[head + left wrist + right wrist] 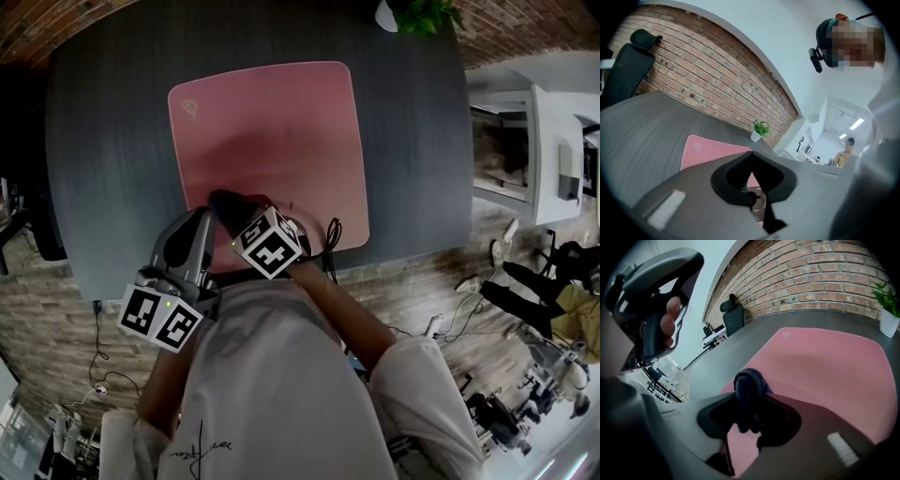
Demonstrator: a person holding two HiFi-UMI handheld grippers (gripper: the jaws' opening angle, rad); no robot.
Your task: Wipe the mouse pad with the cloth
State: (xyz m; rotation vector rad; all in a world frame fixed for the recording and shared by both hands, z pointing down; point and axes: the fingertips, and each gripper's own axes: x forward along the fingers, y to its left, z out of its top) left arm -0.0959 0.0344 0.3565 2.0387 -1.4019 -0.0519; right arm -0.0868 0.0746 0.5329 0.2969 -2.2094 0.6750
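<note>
A pink mouse pad point(272, 131) point(708, 150) point(820, 362) lies flat on the dark grey table point(112, 141). My right gripper point(242, 217) point(750, 404) is over the pad's near left corner, shut on a bunched dark cloth point(228, 202) point(749, 383). The cloth pokes out ahead of the jaws and hangs close to the pad. My left gripper point(206, 221) point(749, 157) hangs just left of it over the table's near edge, raised and pointing across the pad. Its jaws are shut with nothing between them.
A small potted plant point(422, 14) point(761, 129) point(887, 310) stands at the table's far right corner. A black cable point(333, 239) loops off the pad's near right edge. A black office chair point(628, 65) point(733, 315) sits by the brick wall.
</note>
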